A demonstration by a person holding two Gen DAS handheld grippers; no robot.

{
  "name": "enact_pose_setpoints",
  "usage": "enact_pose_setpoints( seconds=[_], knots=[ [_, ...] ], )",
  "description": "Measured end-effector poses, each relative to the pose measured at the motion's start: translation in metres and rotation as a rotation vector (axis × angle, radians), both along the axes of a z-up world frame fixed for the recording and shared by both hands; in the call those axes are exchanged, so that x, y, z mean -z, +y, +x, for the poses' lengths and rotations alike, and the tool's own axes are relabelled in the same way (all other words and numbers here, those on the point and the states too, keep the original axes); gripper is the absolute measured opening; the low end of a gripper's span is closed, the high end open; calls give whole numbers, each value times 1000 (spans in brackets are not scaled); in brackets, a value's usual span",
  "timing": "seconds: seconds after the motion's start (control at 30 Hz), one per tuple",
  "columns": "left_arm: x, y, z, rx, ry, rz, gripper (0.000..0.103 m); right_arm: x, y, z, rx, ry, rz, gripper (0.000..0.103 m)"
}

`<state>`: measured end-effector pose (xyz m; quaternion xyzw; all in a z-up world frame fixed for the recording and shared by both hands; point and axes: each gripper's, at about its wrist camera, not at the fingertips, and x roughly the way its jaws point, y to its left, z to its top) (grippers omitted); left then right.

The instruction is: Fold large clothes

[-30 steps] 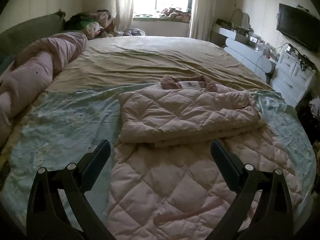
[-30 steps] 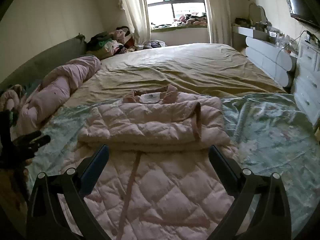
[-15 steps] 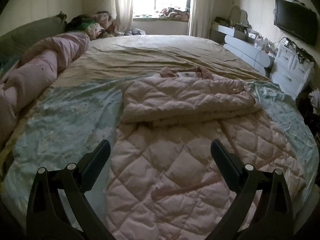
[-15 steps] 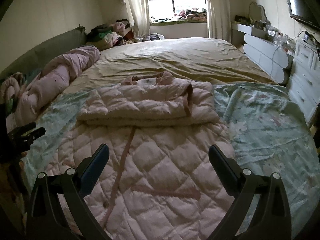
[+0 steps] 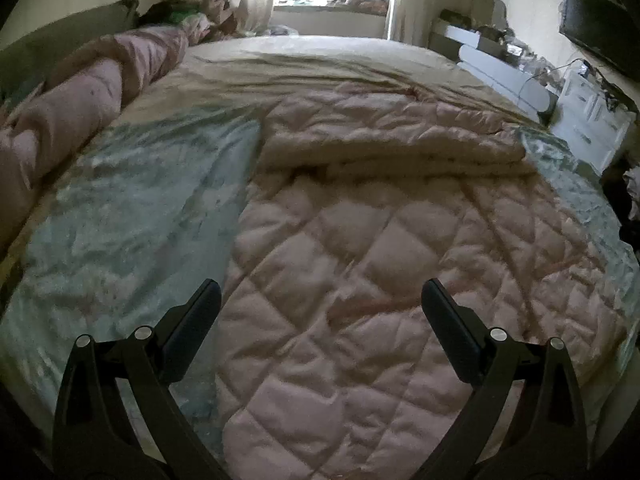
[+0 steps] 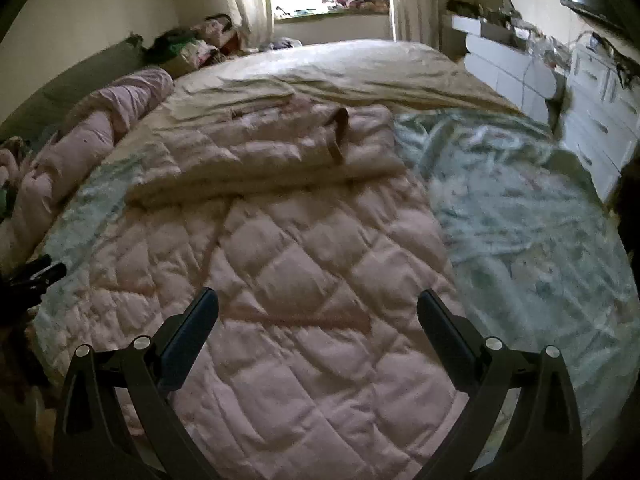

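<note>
A large pink quilted coat (image 5: 360, 264) lies flat on the bed, its lower part spread toward me. Its upper part (image 5: 384, 136) is folded over with the sleeves laid on top. It also shows in the right wrist view (image 6: 288, 272), with a brown-lined cuff (image 6: 340, 136) on the folded part. My left gripper (image 5: 320, 312) is open and empty, low over the coat's near left part. My right gripper (image 6: 318, 316) is open and empty, low over the coat's near right part. Both views are blurred.
The coat lies on a pale green patterned sheet (image 5: 132, 216) over a beige bedspread (image 5: 312, 60). A rolled pink duvet (image 5: 80, 96) runs along the left side. White drawers (image 6: 600, 120) and a wall TV (image 5: 600, 32) stand at the right. The left gripper shows at the left edge (image 6: 32, 276).
Both grippers have moved down and closer to the coat's near end, so the coat now fills more of each view. Both stay open and the coat has not moved.
</note>
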<state>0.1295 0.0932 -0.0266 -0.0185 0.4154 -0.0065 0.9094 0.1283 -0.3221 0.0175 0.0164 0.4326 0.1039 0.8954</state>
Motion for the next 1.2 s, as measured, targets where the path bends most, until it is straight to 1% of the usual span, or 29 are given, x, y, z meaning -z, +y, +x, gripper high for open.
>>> enact_pose_setpoints(
  seconds=[0.13,0.33,0.63,0.67,0.73,0.8,0.9,0.97,1.07,1.2],
  knots=[
    [13,7,-8,1,27,4,94,13,-9,-7,24,36,-7,99],
    [30,22,-21,-10,67,-14,94,27,-23,-16,61,83,-26,99],
    [51,39,-44,-3,136,-21,94,49,-44,-38,76,153,-52,99],
    [54,42,-48,-3,148,-33,94,52,-47,-40,82,161,-51,99],
    [58,45,-52,1,160,-44,94,57,-52,-44,86,179,-47,99],
    [60,48,-57,7,167,-39,94,63,-56,-48,87,192,-41,99],
    [65,54,-64,14,185,-78,94,72,-63,-53,96,217,-34,99],
    [69,56,-67,15,192,-84,94,77,-68,-58,100,227,-27,99],
    [72,57,-71,15,202,-99,94,84,-76,-63,104,244,5,99],
    [77,53,-72,23,212,-90,94,92,-83,-68,102,261,54,99]
  ],
)
